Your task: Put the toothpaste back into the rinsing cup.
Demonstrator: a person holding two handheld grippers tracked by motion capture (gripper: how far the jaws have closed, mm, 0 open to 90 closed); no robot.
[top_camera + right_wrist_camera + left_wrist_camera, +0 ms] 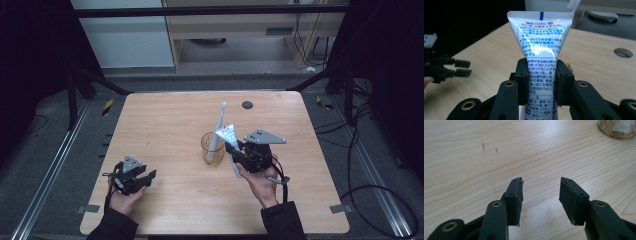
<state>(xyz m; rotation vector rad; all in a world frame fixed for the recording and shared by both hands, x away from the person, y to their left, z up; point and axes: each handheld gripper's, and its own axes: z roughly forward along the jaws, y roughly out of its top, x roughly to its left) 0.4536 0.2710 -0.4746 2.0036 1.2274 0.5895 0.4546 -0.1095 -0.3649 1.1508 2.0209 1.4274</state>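
Observation:
A white toothpaste tube (541, 52) with blue and red print stands upright between the jaws of my right gripper (541, 82), which is shut on it. From above, the tube (231, 145) and right gripper (239, 152) sit just right of an amber glass cup (212, 148) holding a white toothbrush (219, 122). My left gripper (145, 178) rests near the table's front left, open, nothing between its jaws. In the left gripper view the jaws (541, 195) stand apart over bare wood, with the cup's base (616, 130) at the top right.
The wooden table (170, 125) has a dark round hole (247, 105) near its far edge. Faint pencil marks (483, 145) lie ahead of the left gripper. Cables run on the floor to the right of the table.

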